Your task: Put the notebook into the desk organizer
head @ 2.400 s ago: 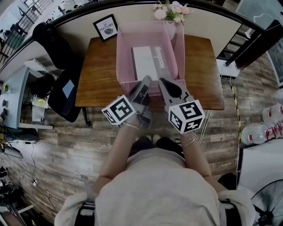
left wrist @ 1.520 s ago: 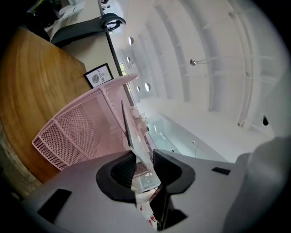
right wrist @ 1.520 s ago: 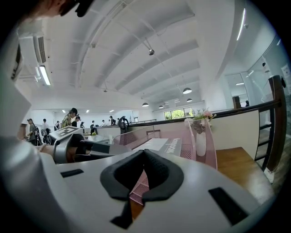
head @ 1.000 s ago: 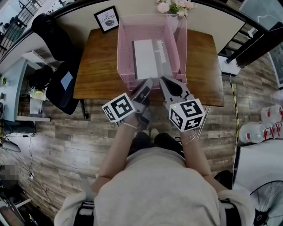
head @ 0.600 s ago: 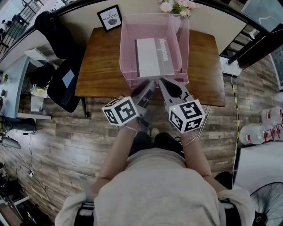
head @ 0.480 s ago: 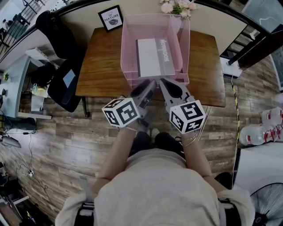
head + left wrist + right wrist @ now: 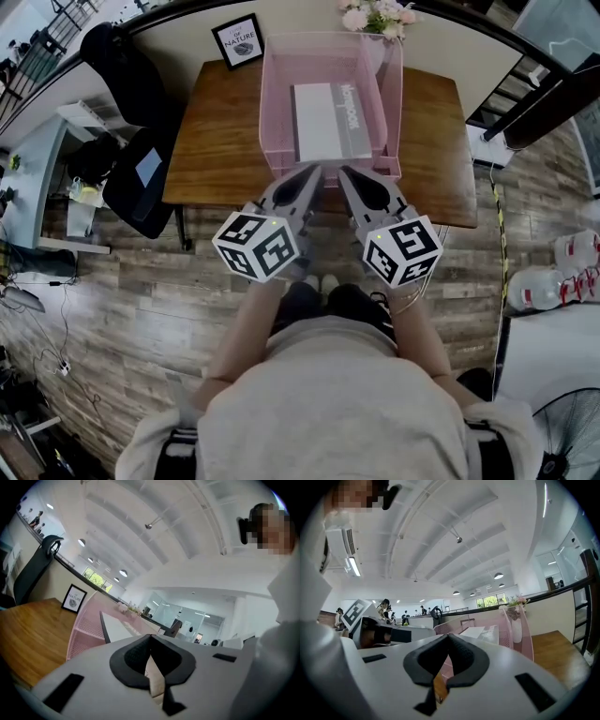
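Gray notebook [image 7: 328, 122] flat inside the pink mesh desk organizer [image 7: 274, 112], in the top tray, with print along its right side. Organizer on the brown wooden table [image 7: 211, 141], toward the back.

Left gripper [image 7: 310, 172] and right gripper [image 7: 345, 174] side by side, just in front of the organizer, tips pointing at its front edge. Both apart from the notebook.

Left jaws closing, tips meeting, nothing between them. Right jaws pressed together too, nothing pinched.

Black-and-white marker cubes at the near ends, close to the person's wrists.

Small framed picture [image 7: 238, 40] at the back left corner of the table. Pink and white flowers [image 7: 373, 15] just behind the organizer. Black chair [image 7: 122, 103] to the left of the table. Wooden plank floor [image 7: 112, 309] all around.
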A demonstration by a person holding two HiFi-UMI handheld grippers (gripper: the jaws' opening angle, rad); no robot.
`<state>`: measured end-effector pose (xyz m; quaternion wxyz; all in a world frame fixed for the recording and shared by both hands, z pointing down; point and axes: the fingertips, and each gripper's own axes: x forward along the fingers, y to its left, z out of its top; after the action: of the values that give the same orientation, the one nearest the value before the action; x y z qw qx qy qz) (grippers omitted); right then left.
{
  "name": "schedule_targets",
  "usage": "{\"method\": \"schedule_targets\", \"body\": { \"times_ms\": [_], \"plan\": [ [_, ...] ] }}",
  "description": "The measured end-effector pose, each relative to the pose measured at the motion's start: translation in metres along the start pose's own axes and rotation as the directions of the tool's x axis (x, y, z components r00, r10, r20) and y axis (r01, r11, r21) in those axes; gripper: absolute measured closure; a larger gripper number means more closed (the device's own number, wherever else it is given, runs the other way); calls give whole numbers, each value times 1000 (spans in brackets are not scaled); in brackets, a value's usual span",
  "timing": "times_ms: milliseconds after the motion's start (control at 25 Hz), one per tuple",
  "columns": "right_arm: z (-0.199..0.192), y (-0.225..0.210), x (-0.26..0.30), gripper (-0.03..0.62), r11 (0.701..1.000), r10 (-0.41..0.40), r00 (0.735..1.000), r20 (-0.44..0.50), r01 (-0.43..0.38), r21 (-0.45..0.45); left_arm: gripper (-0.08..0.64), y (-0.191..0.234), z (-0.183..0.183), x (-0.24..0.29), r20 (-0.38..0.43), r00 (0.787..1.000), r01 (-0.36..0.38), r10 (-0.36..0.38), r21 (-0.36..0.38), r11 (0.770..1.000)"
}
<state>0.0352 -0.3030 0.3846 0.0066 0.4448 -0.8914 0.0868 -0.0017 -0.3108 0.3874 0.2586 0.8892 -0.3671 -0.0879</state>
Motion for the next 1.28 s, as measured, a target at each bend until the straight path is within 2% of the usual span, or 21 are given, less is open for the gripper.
{"method": "schedule_targets", "body": {
  "times_ms": [160, 320, 560, 800, 1120, 1280],
  "plan": [
    [4, 5, -1, 583, 1000, 13, 1000, -2, -13, -18, 548, -11, 16, -4, 24, 1000, 12, -14, 79, 997],
    [12, 5, 2, 583, 999, 9, 1000, 6, -9, -38, 548, -19, 21, -1, -3, 1000, 23, -23, 182, 983],
    [17, 11, 6, 583, 997, 5, 1000, 10, -4, -78, 548, -21, 22, 1, -23, 999, 40, -36, 230, 972],
    [19, 11, 14, 583, 993, 9, 1000, -10, -10, -115, 548, -17, 25, 5, -50, 999, 35, -20, 317, 948],
    [18, 5, 15, 583, 991, -2, 1000, -23, -1, -136, 549, -10, 21, 9, -68, 997, 43, -24, 300, 953],
    [13, 4, 14, 583, 990, -4, 999, -41, -2, -141, 549, -7, 17, 9, -90, 996, 39, -11, 321, 946]
  ]
}}
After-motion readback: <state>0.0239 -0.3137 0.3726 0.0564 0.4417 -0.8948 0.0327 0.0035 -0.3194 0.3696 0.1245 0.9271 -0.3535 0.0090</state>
